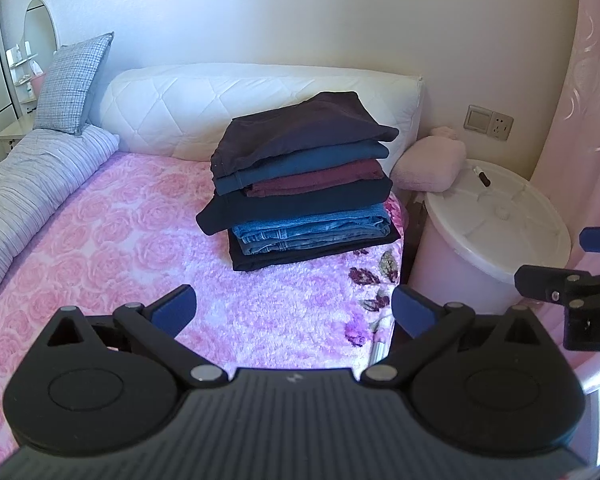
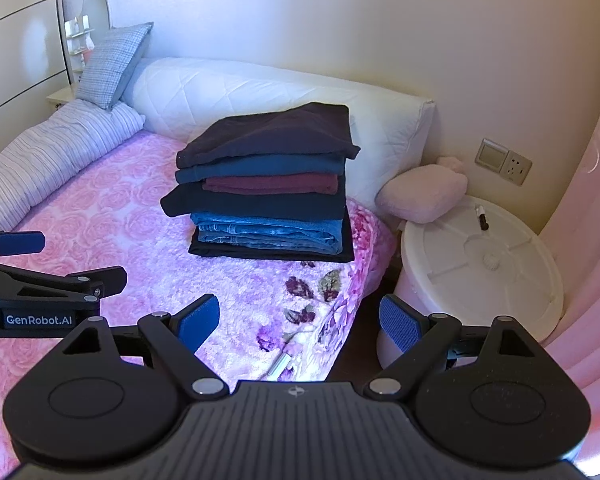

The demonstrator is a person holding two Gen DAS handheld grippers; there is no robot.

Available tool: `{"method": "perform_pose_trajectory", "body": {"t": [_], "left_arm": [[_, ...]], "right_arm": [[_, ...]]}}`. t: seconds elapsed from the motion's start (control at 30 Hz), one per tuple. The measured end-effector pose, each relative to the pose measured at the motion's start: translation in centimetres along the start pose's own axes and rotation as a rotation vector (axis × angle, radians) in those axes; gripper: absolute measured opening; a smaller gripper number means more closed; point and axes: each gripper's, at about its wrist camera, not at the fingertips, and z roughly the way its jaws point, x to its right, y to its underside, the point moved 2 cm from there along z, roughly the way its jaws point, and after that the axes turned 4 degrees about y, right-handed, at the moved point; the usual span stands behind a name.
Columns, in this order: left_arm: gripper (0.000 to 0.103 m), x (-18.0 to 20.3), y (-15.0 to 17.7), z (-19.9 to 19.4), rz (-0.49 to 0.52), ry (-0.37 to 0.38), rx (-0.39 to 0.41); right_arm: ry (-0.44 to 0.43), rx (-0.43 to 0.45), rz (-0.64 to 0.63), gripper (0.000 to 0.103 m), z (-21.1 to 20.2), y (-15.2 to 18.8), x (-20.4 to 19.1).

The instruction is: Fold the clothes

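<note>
Six folded garments are seen stacked as a neat pile of dark, blue denim and maroon clothes point(image 1: 300, 184) at the far right of the pink rose-patterned bed point(image 1: 120, 240), against the white quilted headboard cushion point(image 1: 260, 100). The pile lies ahead of both grippers, well apart from them, its long axis running left to right. The left gripper point(image 1: 294, 308) and the right gripper point(image 2: 299, 318) are held wide open with nothing between their fingers. Neither is judged clearly nearer. No unfolded garment is seen, so the folding appears done.
</note>
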Motion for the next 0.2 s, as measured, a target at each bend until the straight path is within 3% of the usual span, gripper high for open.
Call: {"method": "perform_pose_trajectory", "body": {"t": [0.2], "left_arm": [[0.102,-0.3,0.02,0.02,-0.007,-0.008,0.02]], "right_arm": [[0.004,-0.004,-0.003,0.09,0.28,-0.04,-0.11]]}}
